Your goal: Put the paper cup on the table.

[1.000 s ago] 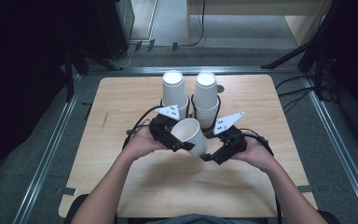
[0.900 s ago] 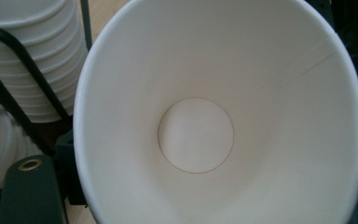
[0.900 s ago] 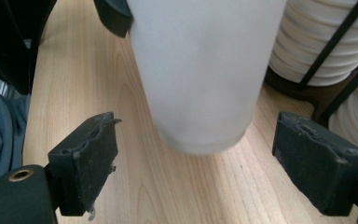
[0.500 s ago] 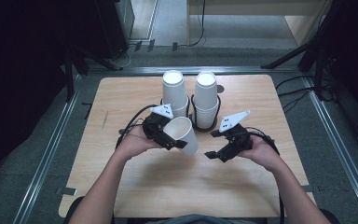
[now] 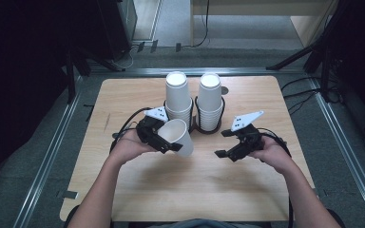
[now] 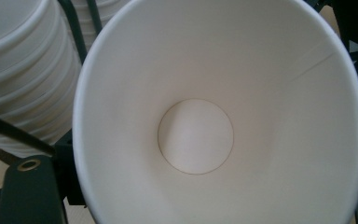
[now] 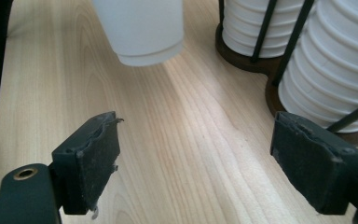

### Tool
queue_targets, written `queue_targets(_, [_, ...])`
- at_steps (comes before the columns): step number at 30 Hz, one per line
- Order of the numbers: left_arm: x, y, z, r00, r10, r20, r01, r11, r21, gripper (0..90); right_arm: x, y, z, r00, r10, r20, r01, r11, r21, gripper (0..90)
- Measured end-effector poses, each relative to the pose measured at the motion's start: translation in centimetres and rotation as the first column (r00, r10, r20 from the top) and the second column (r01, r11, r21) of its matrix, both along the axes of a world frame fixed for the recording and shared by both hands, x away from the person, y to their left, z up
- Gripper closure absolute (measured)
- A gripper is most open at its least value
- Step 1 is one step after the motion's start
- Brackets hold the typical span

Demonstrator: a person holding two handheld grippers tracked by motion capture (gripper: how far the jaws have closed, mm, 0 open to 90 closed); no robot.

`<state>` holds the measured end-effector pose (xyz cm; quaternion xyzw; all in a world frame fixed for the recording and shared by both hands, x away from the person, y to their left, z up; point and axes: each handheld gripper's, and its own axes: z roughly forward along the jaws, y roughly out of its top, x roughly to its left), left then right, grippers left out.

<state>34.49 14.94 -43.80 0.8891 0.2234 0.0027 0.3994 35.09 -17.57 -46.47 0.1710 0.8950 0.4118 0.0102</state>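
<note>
At the left of the high view, the left gripper (image 5: 167, 140) holds a white paper cup (image 5: 178, 137) tilted on its side above the wooden table (image 5: 123, 95), the mouth turned back toward the hand and the base pointing right and down. Its jaws stand wide around the cup's wall, though the pads themselves are hidden behind the cup and the hand. In the left gripper view the cup's open inside (image 6: 196, 135) blocks almost everything; one black jaw shows at the lower left corner, the other is cut off. Behind the cup, near the table's middle, two stacks of paper cups (image 5: 177, 97) stand upside down in a dark wire holder (image 5: 196, 124), whose base is partly covered by the stacks. To the right, well apart from the held cup, the right gripper (image 5: 223, 151) hovers over bare wood with nothing between its jaws, which have just been closing a little yet remain wide apart. In the right gripper view the held cup's base (image 7: 142, 32) is cut off at the top edge, and the stacks (image 7: 326, 79) run off the right side.
</note>
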Motion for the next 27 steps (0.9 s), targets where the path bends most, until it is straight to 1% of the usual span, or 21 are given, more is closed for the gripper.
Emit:
queue_targets(4, [-0.1,0.8,0.0,0.9998,0.021,0.0,-0.021,0.9998,0.008,14.7,0.4,-0.3,0.0,0.9999,-0.014,-0.006,0.014,1.0,0.002,15.9])
queue_targets(7, [-0.2,1.5,0.1,0.9992,0.04,0.005,-0.04,0.9991,0.013,14.6,0.8,-0.4,-0.1,0.9998,-0.019,-0.001,0.019,1.0,0.001,15.9])
queue_targets(9, [-0.2,2.0,0.2,0.9987,0.05,0.006,-0.05,0.9985,0.023,14.6,1.0,-0.5,-0.1,0.9998,-0.021,-0.002,0.021,1.0,-0.001,15.9])
queue_targets(13, [-0.3,2.8,0.3,0.9973,0.073,0.011,-0.073,0.997,0.026,14.6,1.4,-0.6,-0.1,0.9996,-0.027,-0.001,0.027,1.0,0.004,15.9])
queue_targets(14, [-0.3,3.1,0.4,0.9968,0.079,0.012,-0.079,0.9964,0.033,14.6,1.5,-0.6,-0.1,0.9996,-0.027,0.004,0.027,1.0,0.003,16.0])
queue_targets(18, [-0.3,4.1,0.3,0.9936,0.111,0.017,-0.112,0.9929,0.039,14.6,1.6,-0.5,-0.1,0.9995,-0.03,-0.001,0.03,1.0,-0.006,16.0])
queue_targets(22, [0.1,5.0,0.0,0.9886,0.15,0.013,-0.15,0.9868,0.06,14.5,1.8,-0.5,-0.3,0.9991,-0.041,0.014,0.041,0.999,-0.012,16.1])
queue_targets(25, [0.4,5.6,-0.2,0.9858,0.167,0.018,-0.168,0.9829,0.076,14.4,1.9,-0.6,-0.4,0.9988,-0.047,0.016,0.047,0.999,-0.02,16.3])
queue_targets(27, [0.6,6.0,-0.3,0.9832,0.182,0.019,-0.183,0.9801,0.077,14.4,1.9,-0.6,-0.5,0.9989,-0.044,0.014,0.045,0.999,-0.023,16.3])
